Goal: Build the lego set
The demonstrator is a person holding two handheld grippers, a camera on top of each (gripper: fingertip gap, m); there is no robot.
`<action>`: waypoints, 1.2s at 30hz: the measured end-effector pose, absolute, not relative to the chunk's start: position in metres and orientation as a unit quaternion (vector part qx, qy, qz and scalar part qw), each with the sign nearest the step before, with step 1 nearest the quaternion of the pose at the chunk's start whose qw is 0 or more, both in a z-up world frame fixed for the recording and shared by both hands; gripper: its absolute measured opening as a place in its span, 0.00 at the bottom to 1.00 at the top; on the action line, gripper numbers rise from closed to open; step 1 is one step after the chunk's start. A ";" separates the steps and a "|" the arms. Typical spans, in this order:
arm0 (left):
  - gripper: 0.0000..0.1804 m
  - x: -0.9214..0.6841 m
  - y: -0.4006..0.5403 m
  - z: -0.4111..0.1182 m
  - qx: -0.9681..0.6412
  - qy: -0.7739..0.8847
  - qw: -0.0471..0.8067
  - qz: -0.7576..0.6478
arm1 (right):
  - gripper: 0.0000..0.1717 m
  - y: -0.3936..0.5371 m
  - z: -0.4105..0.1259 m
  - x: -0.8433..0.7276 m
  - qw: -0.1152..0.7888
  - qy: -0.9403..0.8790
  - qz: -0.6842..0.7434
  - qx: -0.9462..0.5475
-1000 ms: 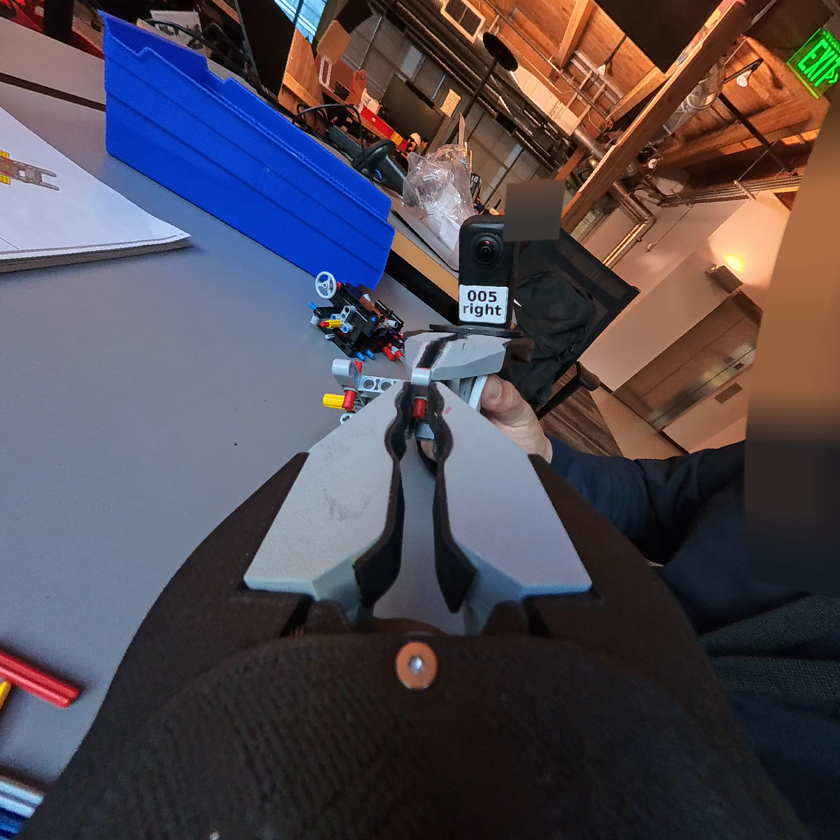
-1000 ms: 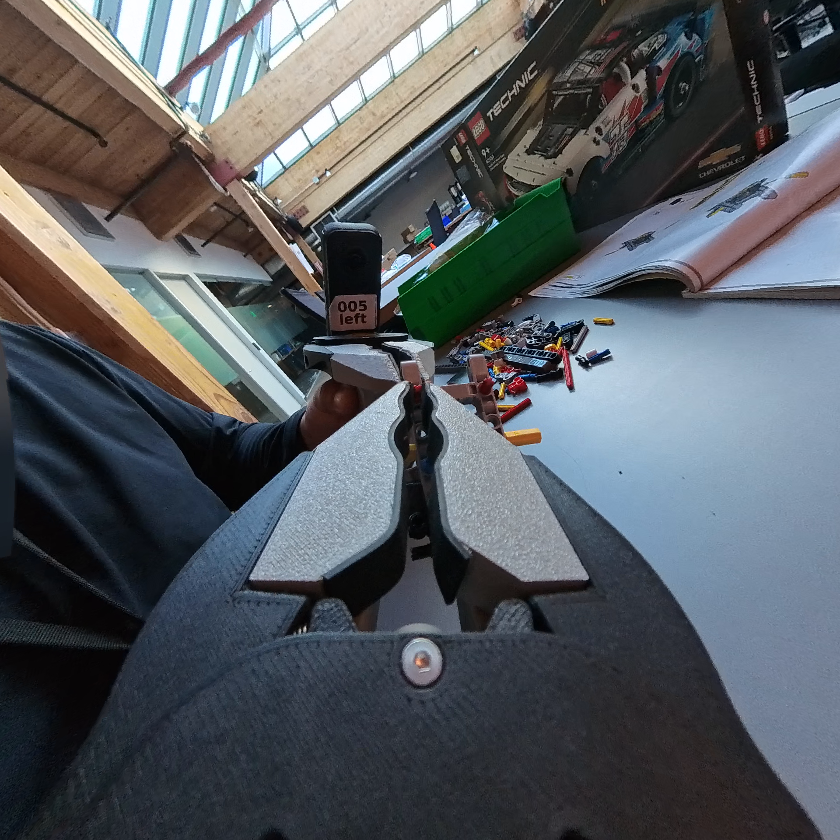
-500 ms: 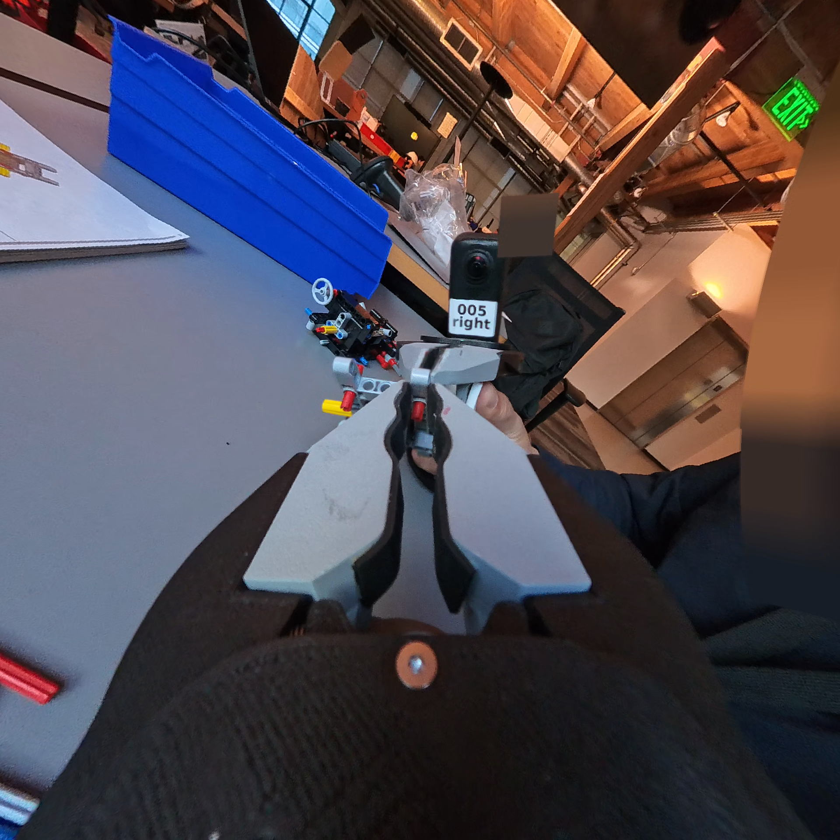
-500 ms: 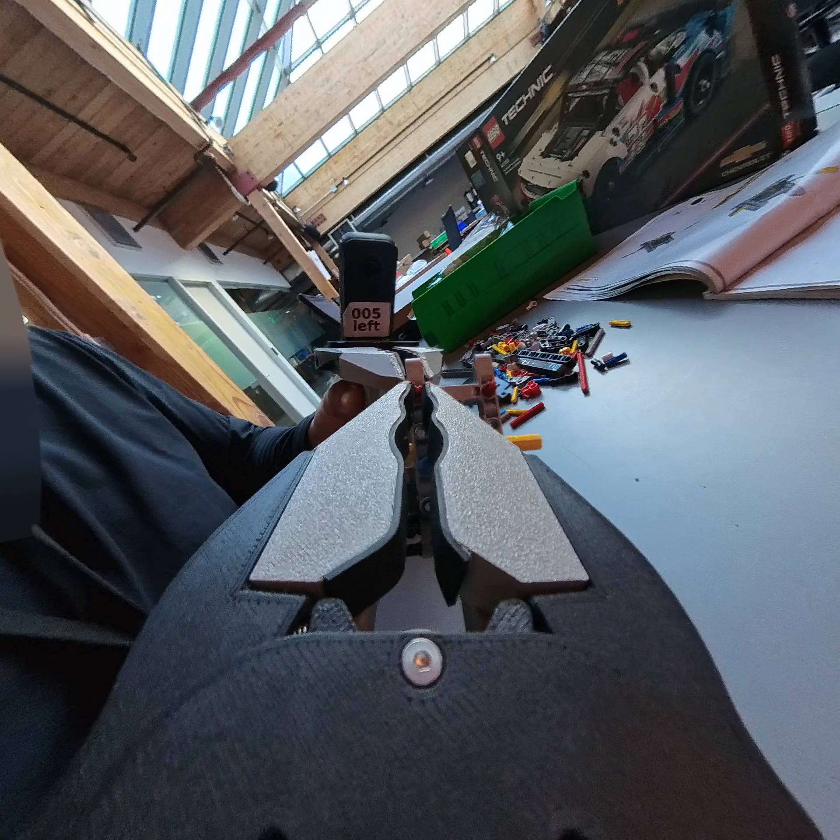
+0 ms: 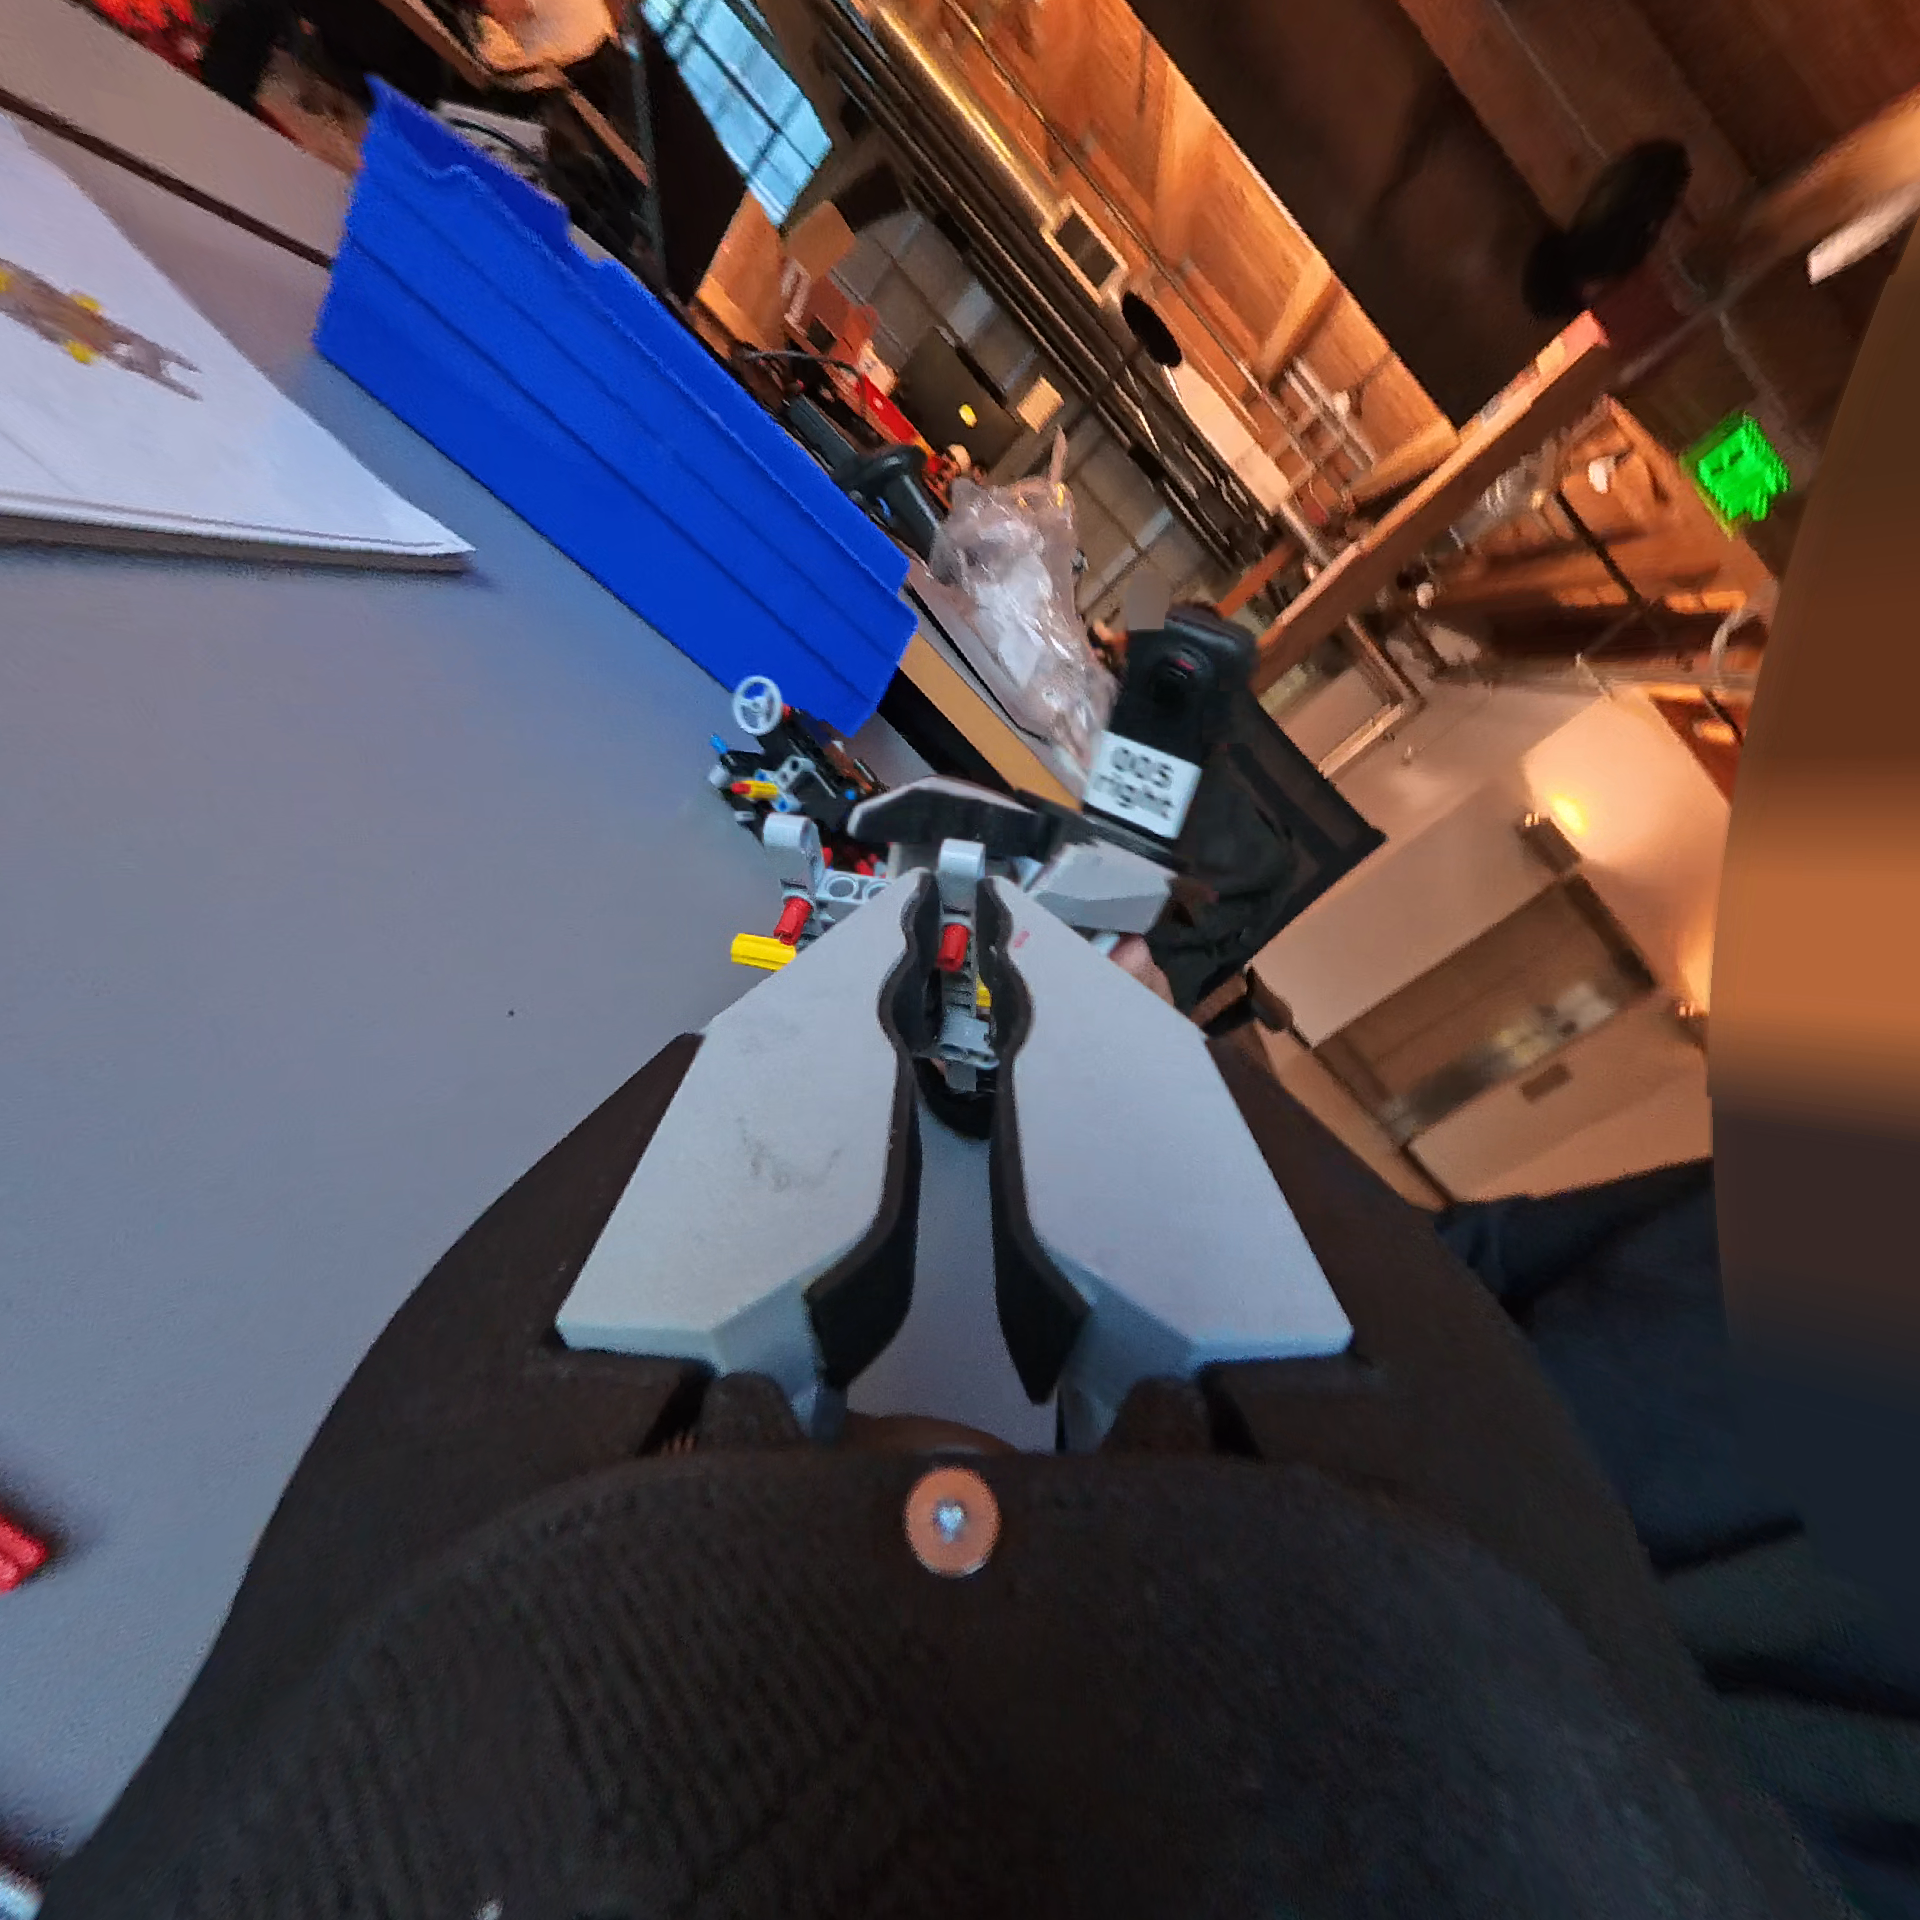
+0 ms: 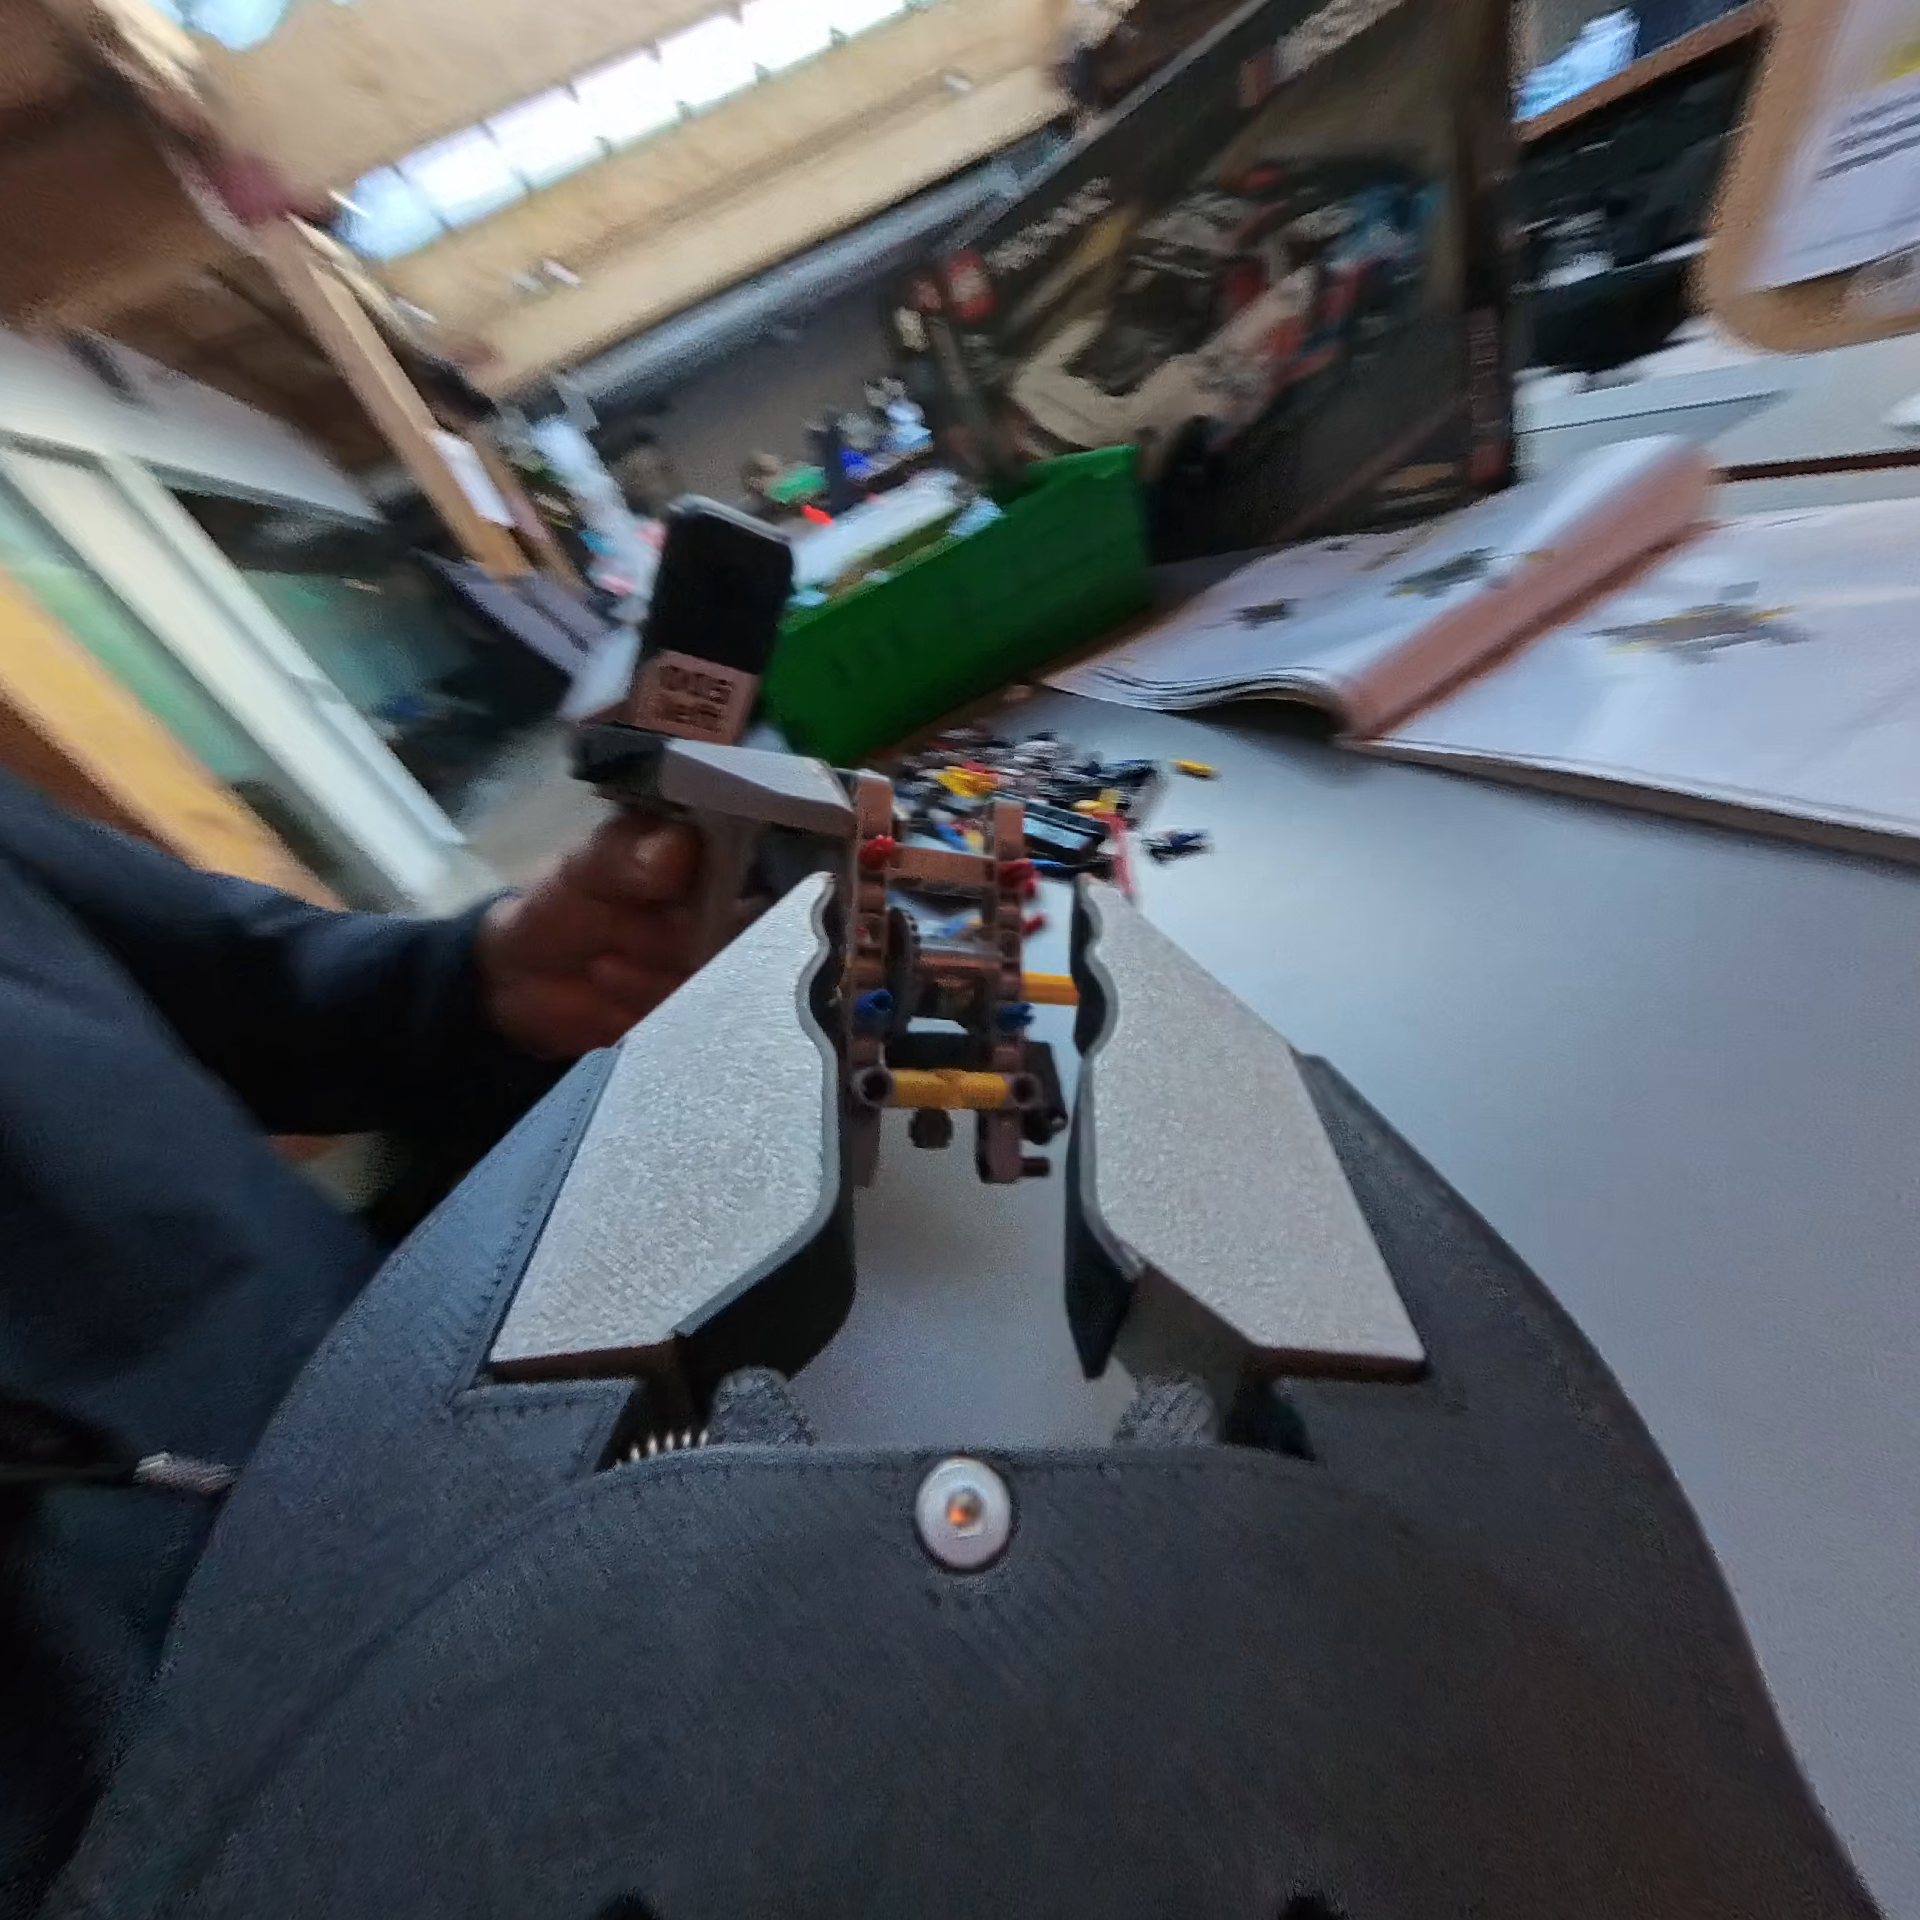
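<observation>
My left gripper [image 5: 954, 914] is shut on a grey brick assembly [image 5: 961, 1023] with red pins and a yellow axle, and holds it above the grey table [image 5: 312, 935]. In the right wrist view the same assembly [image 6: 935, 987] stands between the wide-apart fingers of my right gripper [image 6: 951, 935]. The left finger [image 6: 810, 935] is close beside it and the right finger [image 6: 1101, 935] is clear of it. My left gripper [image 6: 821, 800] holds the assembly from the far side, with a hand [image 6: 603, 935] behind it. My right gripper [image 5: 1039, 842] shows open just beyond the assembly in the left wrist view.
A blue bin [image 5: 623, 436], a white booklet [image 5: 156, 447] and a small dark build with a white wheel [image 5: 779, 769] lie on the left side. A green bin [image 6: 966, 603], a pile of loose pieces [image 6: 1039, 790], an open booklet [image 6: 1455, 634] and a tall box [image 6: 1247, 291] stand farther off. My left and right fingertips are right by each other.
My right gripper has opened and let go of the assembly, which it was shut on before. My left gripper keeps its hold. Both views have tilted and blurred.
</observation>
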State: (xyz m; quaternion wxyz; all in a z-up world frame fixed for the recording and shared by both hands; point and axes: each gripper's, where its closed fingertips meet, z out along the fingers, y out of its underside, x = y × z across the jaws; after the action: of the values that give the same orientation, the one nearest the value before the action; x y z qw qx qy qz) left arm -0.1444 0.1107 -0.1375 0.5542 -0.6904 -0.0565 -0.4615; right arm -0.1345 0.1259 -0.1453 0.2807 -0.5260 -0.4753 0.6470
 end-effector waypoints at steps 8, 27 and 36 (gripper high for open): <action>0.02 -0.160 0.124 -0.142 -0.670 -0.162 0.562 -0.457 | 0.25 0.110 -0.137 -0.140 0.471 -0.580 0.391 -0.538; 0.02 -0.152 0.121 -0.142 -0.632 -0.253 0.565 -0.467 | 0.08 0.118 -0.155 -0.155 0.587 -0.608 0.191 -0.499; 0.03 -0.156 0.116 -0.141 -0.584 -0.295 0.581 -0.485 | 0.08 0.114 -0.152 -0.158 0.595 -0.602 0.216 -0.487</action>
State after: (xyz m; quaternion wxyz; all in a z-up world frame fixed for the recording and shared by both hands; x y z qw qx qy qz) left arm -0.1559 0.1162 -0.1406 0.5808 -0.5836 -0.2950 -0.4848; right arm -0.1575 0.1138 -0.1522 0.5948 -0.4866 -0.6024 0.2157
